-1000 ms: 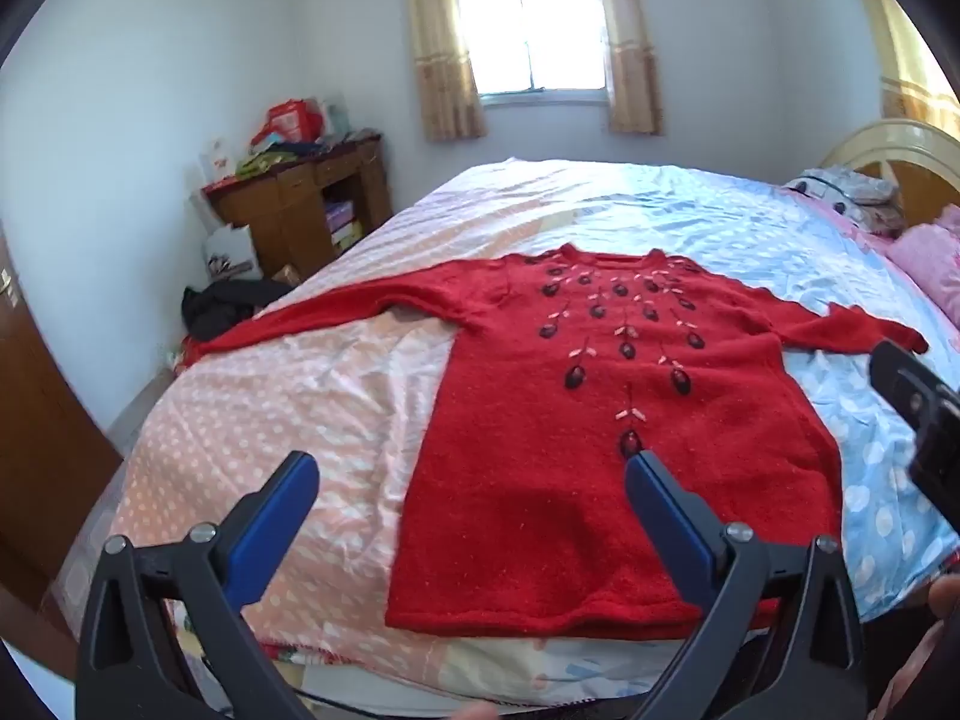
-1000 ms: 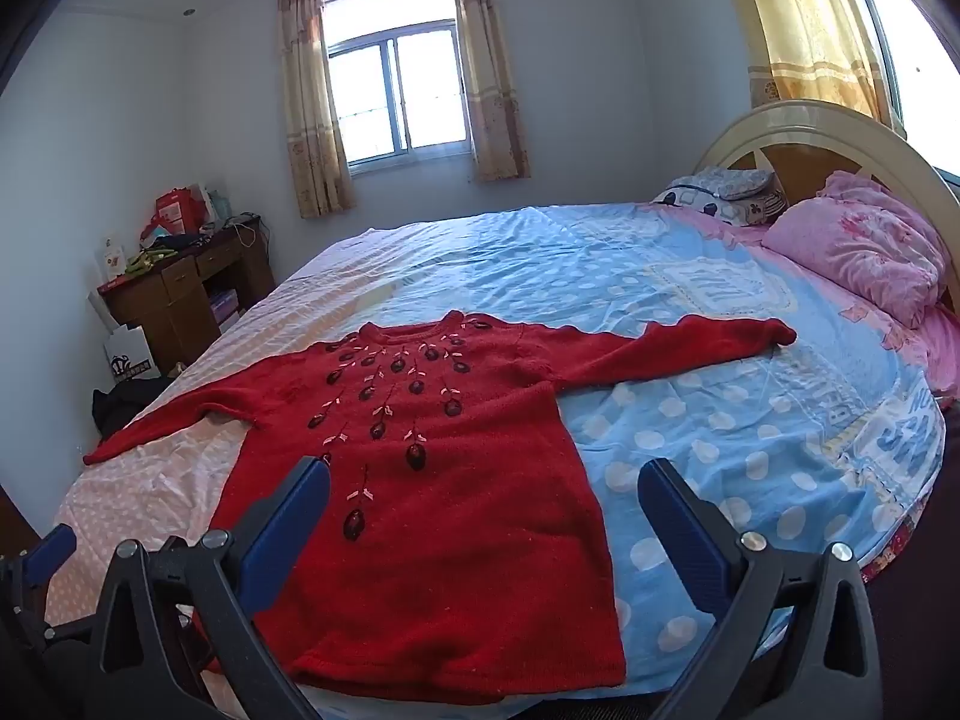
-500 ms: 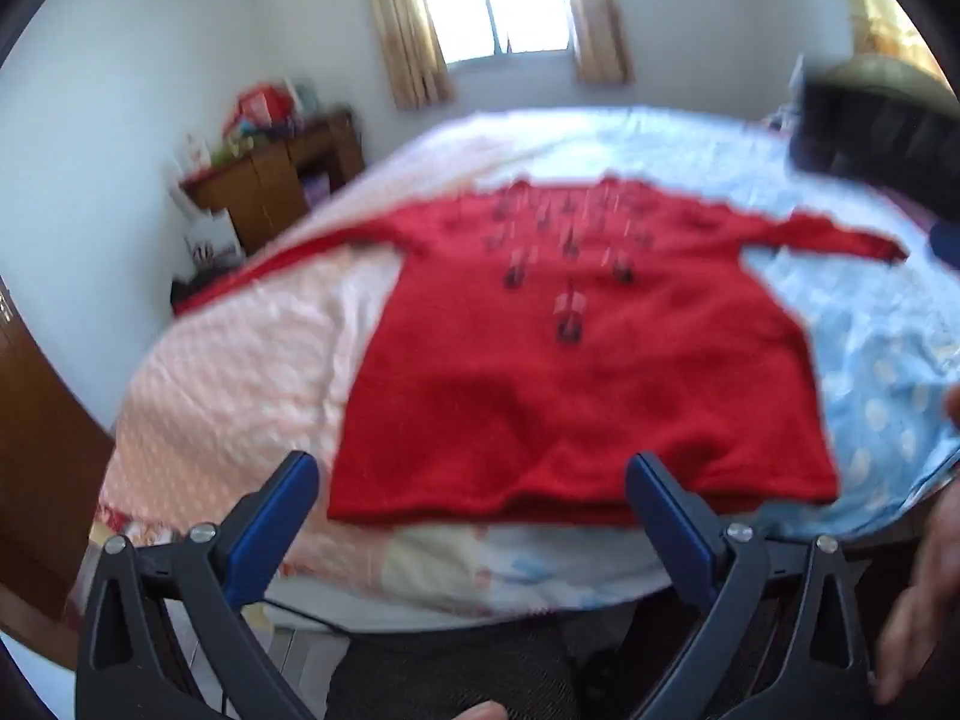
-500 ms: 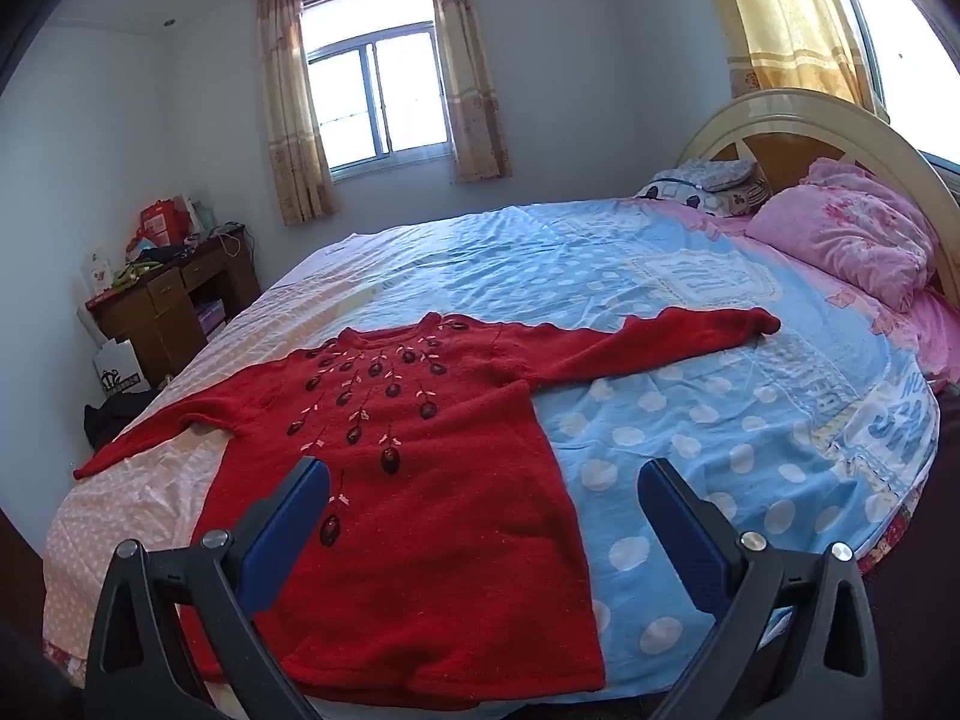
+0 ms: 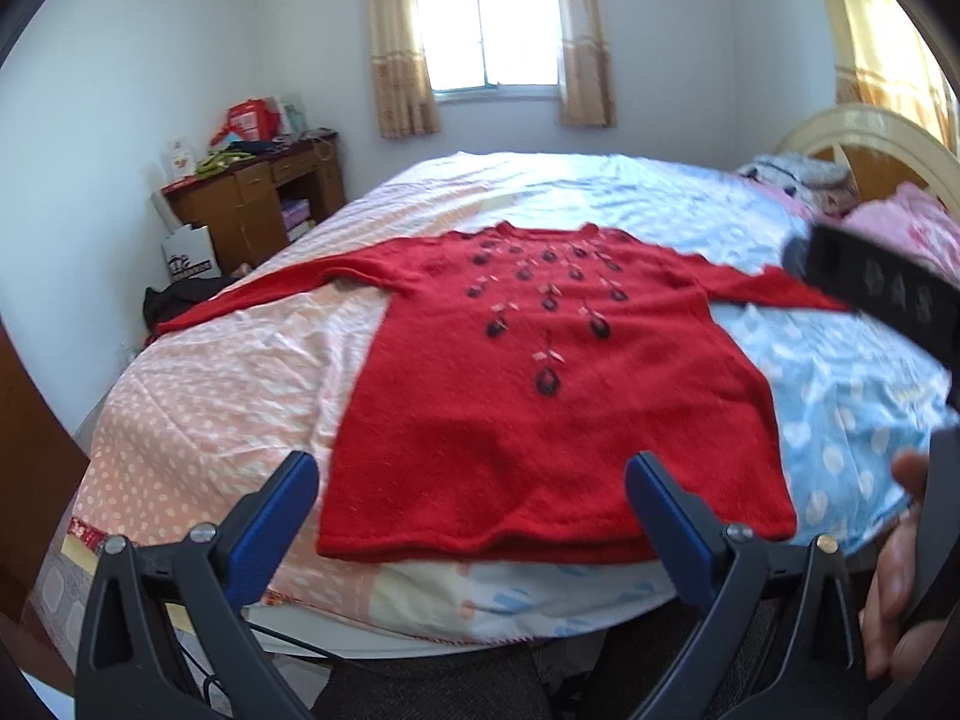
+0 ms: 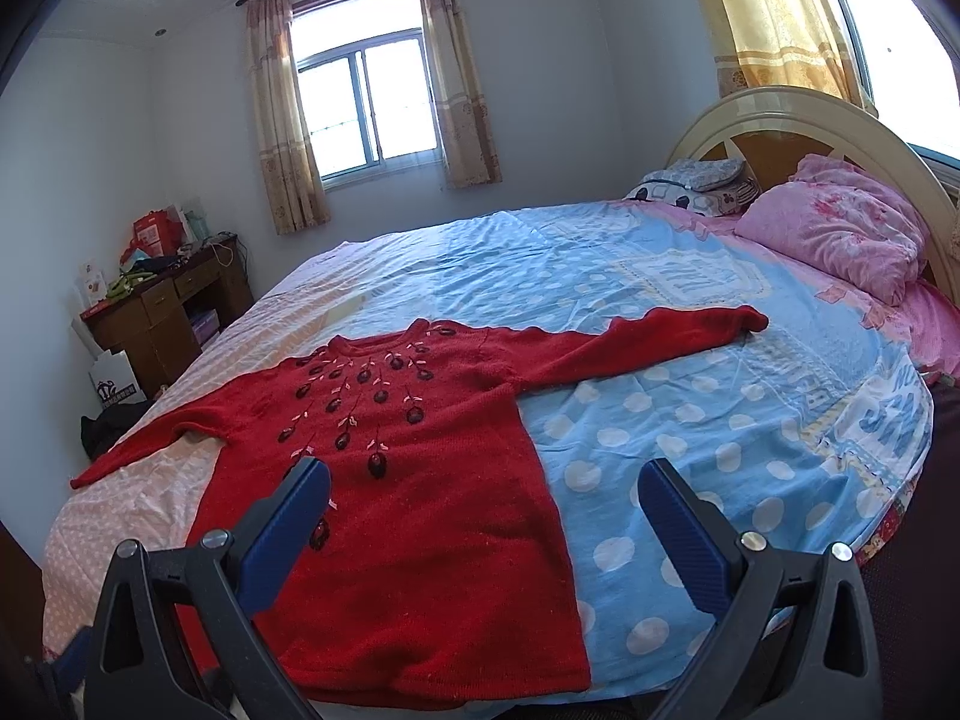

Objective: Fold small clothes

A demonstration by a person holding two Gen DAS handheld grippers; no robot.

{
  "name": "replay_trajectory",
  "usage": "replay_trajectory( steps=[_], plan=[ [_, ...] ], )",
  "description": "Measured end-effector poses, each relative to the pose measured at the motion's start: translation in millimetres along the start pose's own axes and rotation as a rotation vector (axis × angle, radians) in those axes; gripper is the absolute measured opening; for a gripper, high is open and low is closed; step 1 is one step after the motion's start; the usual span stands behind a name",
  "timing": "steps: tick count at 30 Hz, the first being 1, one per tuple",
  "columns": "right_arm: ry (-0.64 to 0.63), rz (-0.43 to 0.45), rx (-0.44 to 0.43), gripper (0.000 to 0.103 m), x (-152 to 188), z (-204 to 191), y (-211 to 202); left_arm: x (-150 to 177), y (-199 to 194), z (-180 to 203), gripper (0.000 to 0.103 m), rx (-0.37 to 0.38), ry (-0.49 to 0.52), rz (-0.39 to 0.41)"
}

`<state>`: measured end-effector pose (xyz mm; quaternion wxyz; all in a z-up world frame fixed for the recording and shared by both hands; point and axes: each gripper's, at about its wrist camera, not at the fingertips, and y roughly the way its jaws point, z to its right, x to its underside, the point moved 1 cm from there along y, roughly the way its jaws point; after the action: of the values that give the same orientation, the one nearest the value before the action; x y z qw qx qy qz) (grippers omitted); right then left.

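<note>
Left wrist: knit red sweater (image 5: pixel 540 396) flat on bed (image 5: pixel 228 396); both grippers (image 5: pixel 471 504) (image 6: pixel 483 510) wide, empty.

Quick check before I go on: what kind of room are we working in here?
A home bedroom, by the look of it: a large bed with an arched headboard and pink pillow, a wooden desk by the curtained window, and the red sweater spread flat.
</note>
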<state>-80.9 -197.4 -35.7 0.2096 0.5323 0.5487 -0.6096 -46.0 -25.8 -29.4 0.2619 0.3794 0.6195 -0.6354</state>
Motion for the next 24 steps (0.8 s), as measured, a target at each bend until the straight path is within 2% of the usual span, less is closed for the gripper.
replay_trajectory(
  steps=[4,24],
  plan=[
    [-0.002,-0.008,-0.004,0.102,3,0,1,-4,0,-12,0.103,-0.015,-0.041,0.004],
    [-0.026,-0.015,-0.011,0.102,8,-8,1,-1,8,-25,0.103,-0.042,-0.067,-0.015]
  ],
)
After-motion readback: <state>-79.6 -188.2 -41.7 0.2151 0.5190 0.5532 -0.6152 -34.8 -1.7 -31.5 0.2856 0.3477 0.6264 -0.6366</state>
